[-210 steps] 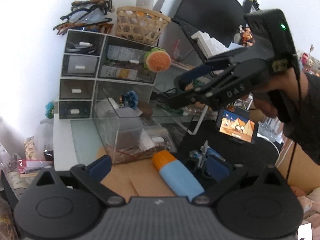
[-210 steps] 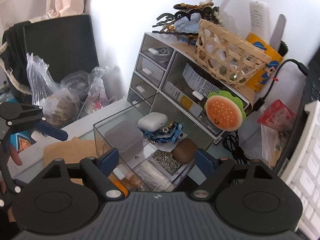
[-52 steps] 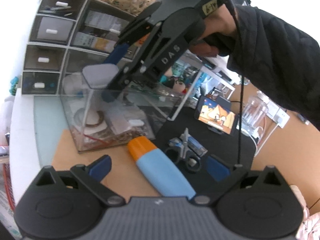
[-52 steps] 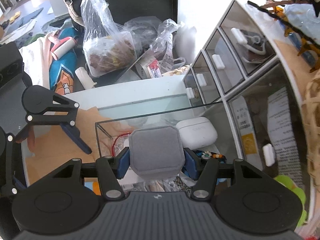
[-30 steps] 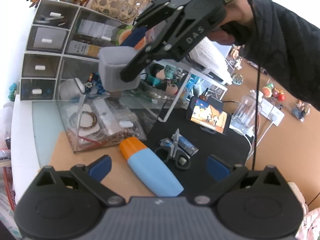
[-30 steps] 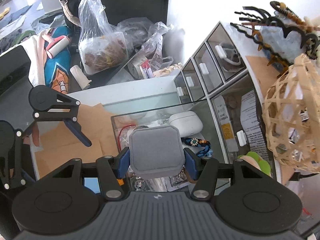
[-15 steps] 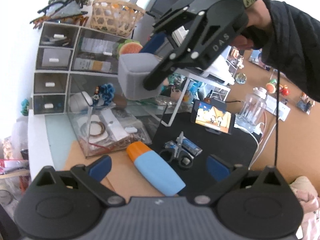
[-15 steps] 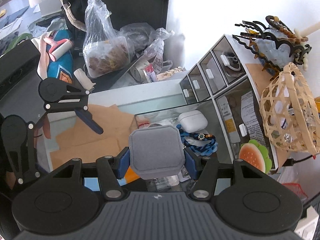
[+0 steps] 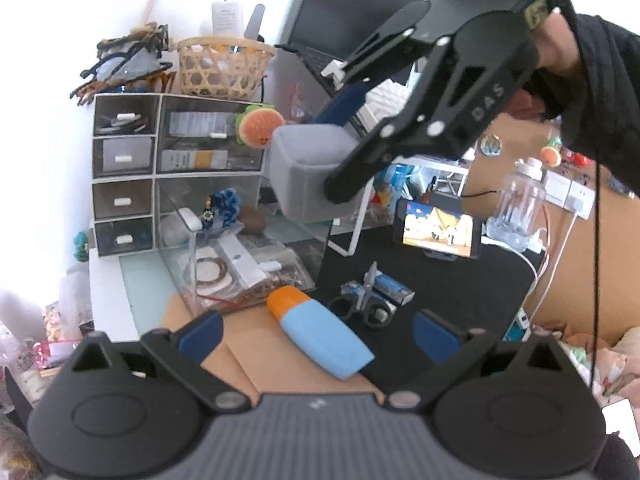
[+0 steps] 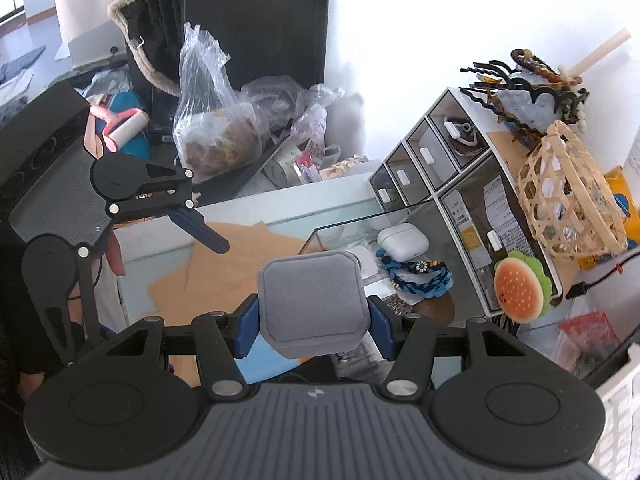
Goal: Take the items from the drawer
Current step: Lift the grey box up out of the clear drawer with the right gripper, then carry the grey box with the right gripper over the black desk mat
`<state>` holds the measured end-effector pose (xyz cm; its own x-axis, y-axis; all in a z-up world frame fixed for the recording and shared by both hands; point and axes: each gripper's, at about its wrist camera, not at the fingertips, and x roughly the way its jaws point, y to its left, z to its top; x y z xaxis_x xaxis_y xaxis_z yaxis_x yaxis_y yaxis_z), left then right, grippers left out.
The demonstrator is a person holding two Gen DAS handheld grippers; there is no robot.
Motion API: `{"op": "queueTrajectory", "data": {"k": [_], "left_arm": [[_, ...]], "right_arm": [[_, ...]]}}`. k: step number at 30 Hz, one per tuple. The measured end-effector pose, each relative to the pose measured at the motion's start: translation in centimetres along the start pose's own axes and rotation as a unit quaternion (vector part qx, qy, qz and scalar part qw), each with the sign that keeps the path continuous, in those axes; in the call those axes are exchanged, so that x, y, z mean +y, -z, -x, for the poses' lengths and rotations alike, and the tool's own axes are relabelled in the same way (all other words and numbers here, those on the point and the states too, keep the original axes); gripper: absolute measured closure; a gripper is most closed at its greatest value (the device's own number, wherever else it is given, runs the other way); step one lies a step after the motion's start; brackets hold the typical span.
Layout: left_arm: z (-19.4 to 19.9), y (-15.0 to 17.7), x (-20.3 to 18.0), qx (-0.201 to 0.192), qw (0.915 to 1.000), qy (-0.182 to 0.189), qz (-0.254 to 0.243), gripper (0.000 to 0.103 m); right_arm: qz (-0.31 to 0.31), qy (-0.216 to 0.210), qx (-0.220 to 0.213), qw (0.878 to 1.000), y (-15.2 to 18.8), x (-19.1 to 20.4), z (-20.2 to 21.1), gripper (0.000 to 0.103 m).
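Observation:
My right gripper [image 10: 313, 330] is shut on a grey velvet box [image 10: 312, 304] and holds it in the air above and in front of the clear pulled-out drawer [image 10: 348, 226]. In the left wrist view the grey box [image 9: 308, 172] hangs high above the drawer [image 9: 192, 252], which holds a white earbud case [image 10: 402, 240], a blue bead bracelet [image 10: 420, 276] and several packets. My left gripper [image 9: 316, 330] is open and empty, low over the brown paper, with a blue tube with an orange cap [image 9: 320, 332] between its fingers.
A small white drawer cabinet [image 9: 124, 176] stands behind the drawer, with a woven basket [image 9: 226, 66] and hair clips on top. Scissors [image 9: 366, 304], a phone [image 9: 438, 232] and a bottle [image 9: 516, 208] sit on the black mat. Plastic bags [image 10: 216, 132] lie at the far left.
My right gripper has lifted the grey box out of the drawer and carried it up and away to the right. The left gripper has stayed open near the blue tube.

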<state>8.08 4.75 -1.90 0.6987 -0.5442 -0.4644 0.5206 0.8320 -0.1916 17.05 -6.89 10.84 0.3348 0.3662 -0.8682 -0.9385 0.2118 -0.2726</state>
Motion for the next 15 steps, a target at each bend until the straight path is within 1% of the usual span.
{"op": "queueTrajectory", "data": {"k": [7,15], "left_arm": [[0.6,0.4,-1.2,0.001,0.9993,-0.031,-0.02,0.0],[0.7,1.0,-2.9,0.008,0.9976,-0.051,-0.046,0.0]], "right_arm": [[-0.025,0.019,-0.039,0.999,1.9,1.1,2.1,0.043],[-0.062,0.026,-0.089,0.994,4.3,1.9,3.4,0.043]]}}
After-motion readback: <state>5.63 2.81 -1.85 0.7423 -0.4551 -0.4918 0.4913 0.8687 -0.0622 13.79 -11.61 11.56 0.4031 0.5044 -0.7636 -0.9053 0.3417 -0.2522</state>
